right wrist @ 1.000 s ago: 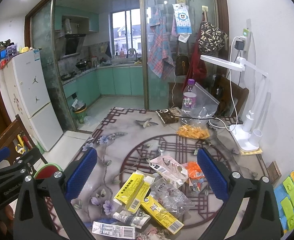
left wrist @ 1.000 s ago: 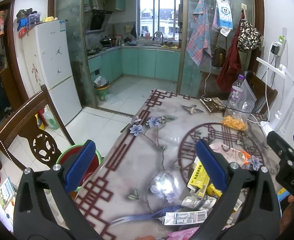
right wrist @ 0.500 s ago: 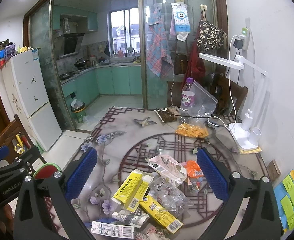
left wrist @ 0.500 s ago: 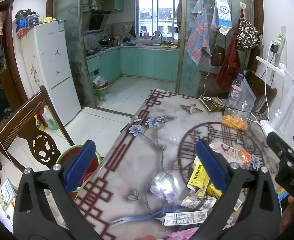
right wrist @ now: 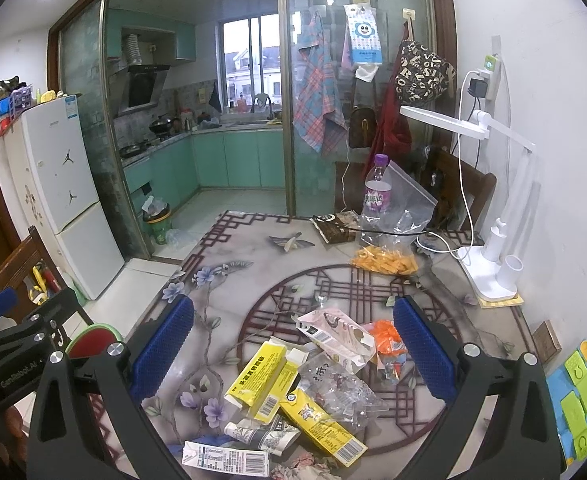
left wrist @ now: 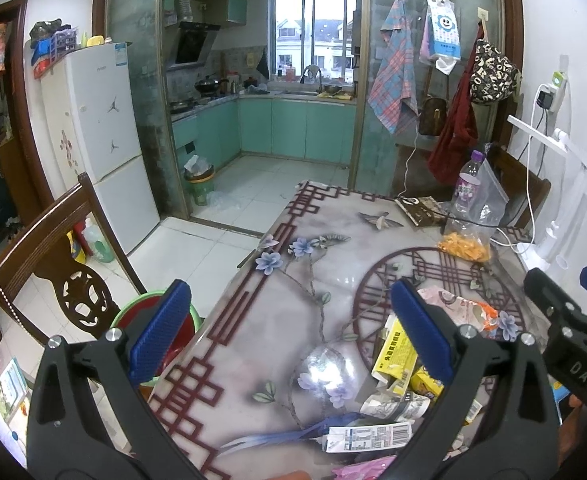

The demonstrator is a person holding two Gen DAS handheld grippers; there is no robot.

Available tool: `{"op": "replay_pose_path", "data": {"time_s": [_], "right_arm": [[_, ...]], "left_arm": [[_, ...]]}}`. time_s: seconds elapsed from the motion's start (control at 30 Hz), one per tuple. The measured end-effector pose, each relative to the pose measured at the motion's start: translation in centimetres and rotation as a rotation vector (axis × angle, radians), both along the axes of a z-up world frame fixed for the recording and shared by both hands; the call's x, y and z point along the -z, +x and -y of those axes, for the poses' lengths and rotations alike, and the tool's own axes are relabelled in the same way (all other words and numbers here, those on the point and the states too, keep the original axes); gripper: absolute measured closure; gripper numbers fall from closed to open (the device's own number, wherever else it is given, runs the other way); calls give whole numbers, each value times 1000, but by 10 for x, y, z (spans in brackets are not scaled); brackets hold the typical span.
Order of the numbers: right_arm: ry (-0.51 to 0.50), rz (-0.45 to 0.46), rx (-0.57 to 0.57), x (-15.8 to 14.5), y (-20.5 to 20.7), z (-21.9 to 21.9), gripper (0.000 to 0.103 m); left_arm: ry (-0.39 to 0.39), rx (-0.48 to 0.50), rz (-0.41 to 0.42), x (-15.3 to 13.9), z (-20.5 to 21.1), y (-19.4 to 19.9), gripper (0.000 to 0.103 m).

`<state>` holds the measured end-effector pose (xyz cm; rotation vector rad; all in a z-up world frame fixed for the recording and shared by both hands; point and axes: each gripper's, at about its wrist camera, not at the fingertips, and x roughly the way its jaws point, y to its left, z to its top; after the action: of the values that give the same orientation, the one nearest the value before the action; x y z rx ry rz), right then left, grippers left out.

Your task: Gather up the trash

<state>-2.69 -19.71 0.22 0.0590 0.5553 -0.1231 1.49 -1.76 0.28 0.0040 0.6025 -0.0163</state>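
A heap of trash lies on the near part of the patterned table (right wrist: pixel 253 276): a flattened yellow carton (right wrist: pixel 262 376), a second yellow carton (right wrist: pixel 322 428), a pink-white pouch (right wrist: pixel 335 330), an orange wrapper (right wrist: pixel 389 340), a clear crumpled wrapper (right wrist: pixel 339 390) and a white barcode carton (right wrist: pixel 225 458). The heap also shows in the left wrist view, with the yellow carton (left wrist: pixel 395 350) and the white carton (left wrist: pixel 367 438). My right gripper (right wrist: pixel 291 348) is open and empty above the heap. My left gripper (left wrist: pixel 291 332) is open and empty above the table's left part.
A red-and-green bin (left wrist: pixel 173 328) stands on the floor left of the table beside a wooden chair (left wrist: pixel 53 248). At the table's far end are a purple-capped bottle (right wrist: pixel 377 192), a clear bag of orange snacks (right wrist: pixel 385 260) and a white desk lamp (right wrist: pixel 497 264).
Both grippers have drifted only slightly; the right view shifted a little toward the heap. Both stay open and nothing on the table has moved.
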Motion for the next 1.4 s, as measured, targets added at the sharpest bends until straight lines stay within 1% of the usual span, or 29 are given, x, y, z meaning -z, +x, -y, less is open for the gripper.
{"op": "replay_pose_path", "data": {"time_s": [0.07,0.13,0.2,0.33,0.43,0.47,0.53,0.63,0.7,0.73,0.77,0.83,0.87,0.9,0.93,0.97,1.03,1.07,1.13,1.17,1.2,1.27,1.3,1.33,1.4], "right_arm": [[1,0,0,0,0,0,7],[1,-1,0,-1,0,0,7],[1,-3,2,0,0,0,7],[-1,-8,5,3,-1,-1,7],[-13,-14,-5,5,-1,-2,7],[-28,-20,-12,5,0,-1,7],[-49,-39,-23,8,2,3,7],[-61,-103,-66,24,5,15,7],[-53,-171,-101,43,3,22,7],[-36,-222,-117,58,1,27,7],[-21,-258,-126,70,-2,30,7],[23,-343,-142,98,-7,38,7],[42,-392,-144,115,-8,42,8],[54,-431,-142,129,-7,44,12],[57,-451,-140,138,-6,45,16],[55,-471,-136,149,-3,46,17],[23,-503,-141,164,6,44,21],[-6,-531,-156,172,13,42,23],[-19,-593,-177,187,24,43,32],[-13,-626,-187,196,30,45,33],[-12,-654,-197,203,34,47,34],[-40,-700,-221,215,40,44,36],[-52,-711,-232,220,41,43,42],[-55,-710,-232,223,41,45,55],[-18,-703,-246,223,40,49,66]], "left_arm": [[-8,1,-2,0,-1,0,5],[-43,4,-15,0,-3,1,5],[-59,-2,-20,0,-4,2,5],[-44,-13,-29,4,-3,1,5],[-75,-7,-48,7,-4,0,5],[-70,-24,-61,9,-4,1,5],[-36,-68,-99,15,-6,4,5],[-19,-71,-138,31,-15,4,5],[21,-70,-166,43,-18,4,5],[60,-76,-184,53,-20,5,5],[83,-78,-206,62,-22,5,5],[92,-70,-244,77,-26,5,5],[94,-53,-261,85,-27,4,5],[89,-37,-265,90,-27,4,5],[72,-3,-255,98,-27,1,5],[63,13,-238,102,-27,-1,5],[64,27,-221,109,-23,-5,5],[59,45,-231,113,-21,-4,5],[38,126,-288,122,-14,-1,5],[17,191,-304,126,-10,0,5],[13,265,-315,130,-4,-1,5],[77,329,-314,135,8,-4,5],[124,383,-315,139,17,-6,5],[144,415,-317,143,21,-7,5],[170,491,-347,153,31,-7,5]]}}
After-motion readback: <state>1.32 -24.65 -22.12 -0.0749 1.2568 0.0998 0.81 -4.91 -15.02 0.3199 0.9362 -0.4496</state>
